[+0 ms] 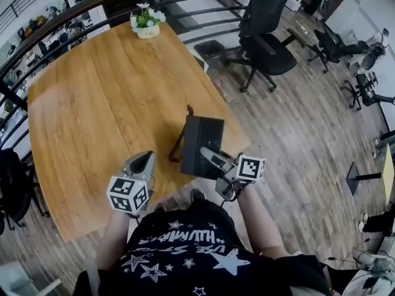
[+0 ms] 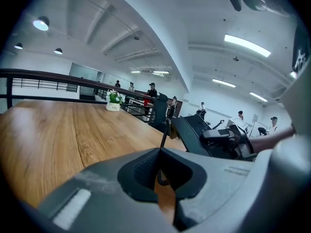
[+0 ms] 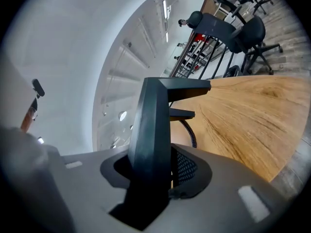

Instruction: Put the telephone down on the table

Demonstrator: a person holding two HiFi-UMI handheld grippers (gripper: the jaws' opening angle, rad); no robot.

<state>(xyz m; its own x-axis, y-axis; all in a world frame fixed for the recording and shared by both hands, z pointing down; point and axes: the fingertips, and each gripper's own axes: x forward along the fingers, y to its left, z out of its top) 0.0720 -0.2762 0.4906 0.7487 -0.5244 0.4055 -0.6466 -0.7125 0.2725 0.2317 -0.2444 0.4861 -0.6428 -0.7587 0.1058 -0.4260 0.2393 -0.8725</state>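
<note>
The right gripper (image 1: 213, 159) is clamped on a black telephone (image 1: 199, 142), its jaws pressing on either face of the body, which stands on edge between them. The telephone is at the near right edge of the wooden counter (image 1: 92, 103); whether it touches the wood cannot be told. A dark coiled cord (image 1: 179, 147) hangs down its left side. The left gripper (image 1: 143, 160) is left of the telephone, over the near edge, jaws slightly apart and gripping nothing. A small potted plant (image 1: 147, 23) stands at the far edge, and a black office chair (image 1: 265, 39) is on the floor to the far right.
</note>
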